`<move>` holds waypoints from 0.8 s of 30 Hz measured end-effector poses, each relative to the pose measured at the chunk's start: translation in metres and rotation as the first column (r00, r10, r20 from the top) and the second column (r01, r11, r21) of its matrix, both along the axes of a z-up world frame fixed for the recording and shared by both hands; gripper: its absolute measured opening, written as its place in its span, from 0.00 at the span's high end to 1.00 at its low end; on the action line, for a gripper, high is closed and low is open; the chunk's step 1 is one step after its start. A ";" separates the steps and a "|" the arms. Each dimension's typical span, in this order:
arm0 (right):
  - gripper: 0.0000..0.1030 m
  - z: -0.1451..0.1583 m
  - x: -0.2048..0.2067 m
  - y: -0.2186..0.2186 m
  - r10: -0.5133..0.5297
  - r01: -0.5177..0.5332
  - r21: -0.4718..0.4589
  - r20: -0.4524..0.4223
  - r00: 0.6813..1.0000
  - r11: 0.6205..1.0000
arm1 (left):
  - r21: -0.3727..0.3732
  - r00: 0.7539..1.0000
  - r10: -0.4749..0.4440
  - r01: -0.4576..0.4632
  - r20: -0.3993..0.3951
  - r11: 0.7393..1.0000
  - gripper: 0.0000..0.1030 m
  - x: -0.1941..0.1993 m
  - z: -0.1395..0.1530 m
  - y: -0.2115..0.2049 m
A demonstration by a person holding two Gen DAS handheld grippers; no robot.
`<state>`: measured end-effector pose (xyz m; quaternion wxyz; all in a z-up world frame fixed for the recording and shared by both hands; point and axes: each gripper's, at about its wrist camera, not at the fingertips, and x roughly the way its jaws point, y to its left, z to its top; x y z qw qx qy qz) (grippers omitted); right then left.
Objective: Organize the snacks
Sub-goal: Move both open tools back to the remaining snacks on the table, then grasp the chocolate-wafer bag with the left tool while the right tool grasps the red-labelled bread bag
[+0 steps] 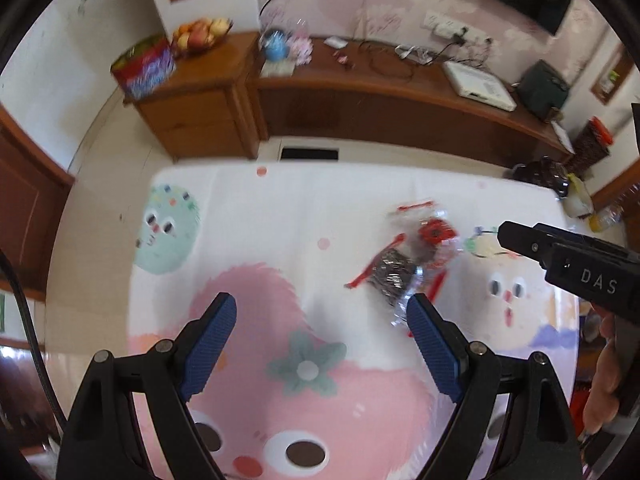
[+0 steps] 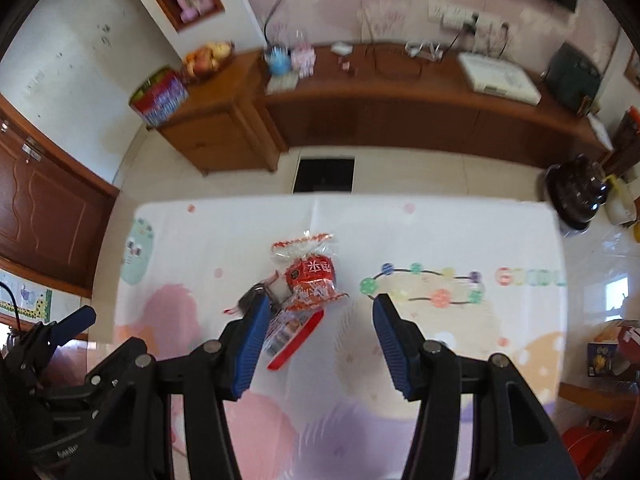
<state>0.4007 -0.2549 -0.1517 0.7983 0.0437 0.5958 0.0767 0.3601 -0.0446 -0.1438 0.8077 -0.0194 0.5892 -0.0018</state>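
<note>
A small heap of clear snack packets with red edges [image 1: 416, 256] lies on the cartoon tablecloth [image 1: 280, 216]. In the right wrist view the heap [image 2: 304, 292] shows a red-labelled packet on top and a red-edged packet below it. My left gripper [image 1: 322, 308] is open and empty above the cloth, with the heap just beyond its right fingertip. My right gripper [image 2: 320, 312] is open and empty, with the heap beside its left fingertip. The right gripper's body [image 1: 568, 260] also shows at the right edge of the left wrist view.
A long wooden sideboard [image 2: 400, 116] stands beyond the table with a fruit bowl [image 2: 208, 58], a colourful tin [image 2: 160, 96], a blue object, cables and a white device. A dark pot [image 2: 576, 196] and bottles stand on the floor at the right.
</note>
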 end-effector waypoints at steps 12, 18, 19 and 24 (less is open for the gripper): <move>0.48 -0.097 0.038 0.029 0.030 -0.030 0.005 -0.141 0.990 1.000 | -0.035 0.987 0.128 -0.132 -0.093 0.991 0.16 0.020 -0.060 0.010; 0.51 -0.100 0.030 0.020 0.057 -0.056 0.011 -0.108 0.993 0.998 | -0.076 0.978 0.157 -0.169 -0.139 0.983 0.16 0.035 -0.076 -0.007; 0.51 -0.100 0.027 0.017 0.058 -0.058 0.008 -0.106 0.993 0.998 | -0.085 0.975 0.165 -0.179 -0.150 0.980 0.17 0.038 -0.081 -0.012; 0.52 -0.099 0.003 -0.016 0.011 -0.003 0.069 -0.110 0.994 0.998 | -0.092 0.962 0.195 -0.215 -0.189 0.972 0.18 0.046 -0.100 -0.029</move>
